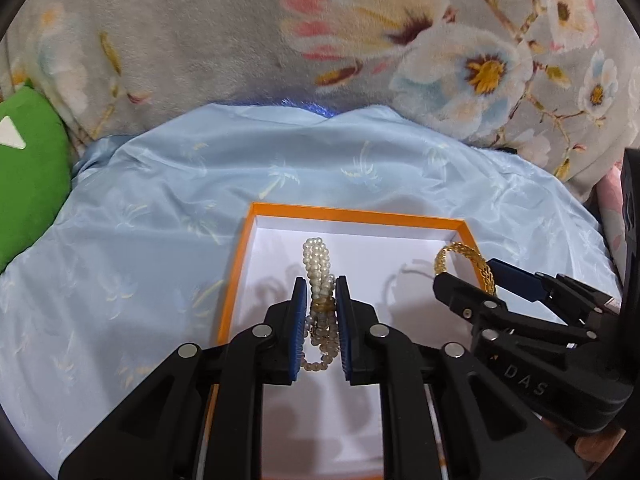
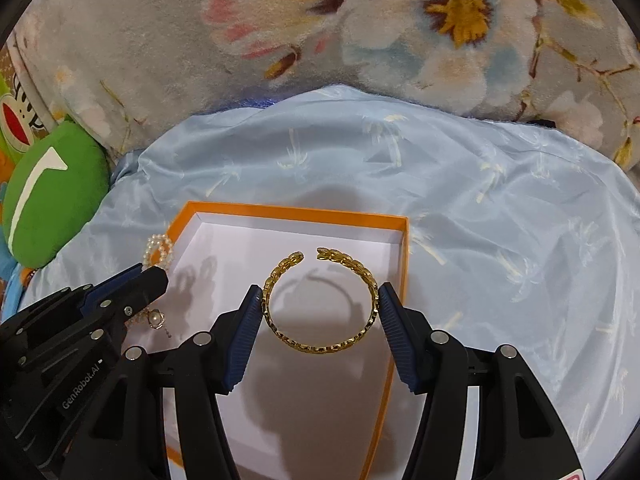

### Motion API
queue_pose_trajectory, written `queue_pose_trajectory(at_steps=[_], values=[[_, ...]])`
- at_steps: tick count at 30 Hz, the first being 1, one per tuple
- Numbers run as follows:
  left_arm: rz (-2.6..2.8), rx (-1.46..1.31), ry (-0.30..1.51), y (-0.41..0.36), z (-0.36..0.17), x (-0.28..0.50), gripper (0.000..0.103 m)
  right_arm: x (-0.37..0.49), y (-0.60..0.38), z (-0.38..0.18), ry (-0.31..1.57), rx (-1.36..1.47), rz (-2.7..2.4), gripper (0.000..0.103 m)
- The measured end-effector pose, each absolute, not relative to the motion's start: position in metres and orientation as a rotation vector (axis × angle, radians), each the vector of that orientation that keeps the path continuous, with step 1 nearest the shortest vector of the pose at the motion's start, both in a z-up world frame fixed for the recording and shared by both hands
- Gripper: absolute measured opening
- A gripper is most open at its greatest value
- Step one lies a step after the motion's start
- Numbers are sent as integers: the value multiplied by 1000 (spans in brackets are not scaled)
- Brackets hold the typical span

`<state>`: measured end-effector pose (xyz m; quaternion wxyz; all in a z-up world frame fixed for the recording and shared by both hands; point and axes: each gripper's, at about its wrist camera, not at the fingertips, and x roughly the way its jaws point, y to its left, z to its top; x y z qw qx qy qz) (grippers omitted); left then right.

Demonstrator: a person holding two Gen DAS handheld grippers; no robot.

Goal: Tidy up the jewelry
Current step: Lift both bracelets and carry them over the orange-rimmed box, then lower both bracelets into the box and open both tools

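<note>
Left wrist view: a green cushion [image 1: 28,168] lies at the far left on the pale blue sheet [image 1: 160,200]. The left hand-held gripper [image 1: 321,292] is nearly closed, its blue pads pinching a looped pearl bracelet [image 1: 317,264] above the white floor of the orange-rimmed box [image 1: 356,216]. Right of it, the right hand-held gripper [image 2: 320,292] stands about half open, its pads pressed on opposite sides of an open gold bangle [image 2: 320,300], held flat over the same box. A floral blanket [image 1: 200,40] lies behind.
</note>
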<state>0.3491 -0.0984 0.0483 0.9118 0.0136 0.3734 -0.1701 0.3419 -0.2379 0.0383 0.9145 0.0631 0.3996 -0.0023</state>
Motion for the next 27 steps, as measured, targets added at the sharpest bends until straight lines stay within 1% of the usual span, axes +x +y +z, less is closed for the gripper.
queue_pose_trajectory(at_steps=[7, 10, 15, 23, 27], values=[[-351, 49, 796, -111, 32, 364, 15, 355, -240, 26, 855, 111, -2, 58], [-337, 58, 780, -111, 31, 363, 15, 356, -239, 26, 852, 107, -3, 58], [-331, 53, 774, -109, 34, 363, 18, 355, -238, 27, 842, 104, -8, 58], [-327, 50, 770, -106, 35, 360, 18, 355, -236, 27, 841, 86, -16, 59], [-324, 51, 768, -105, 35, 359, 18, 354, -236, 28, 833, 81, -19, 62]])
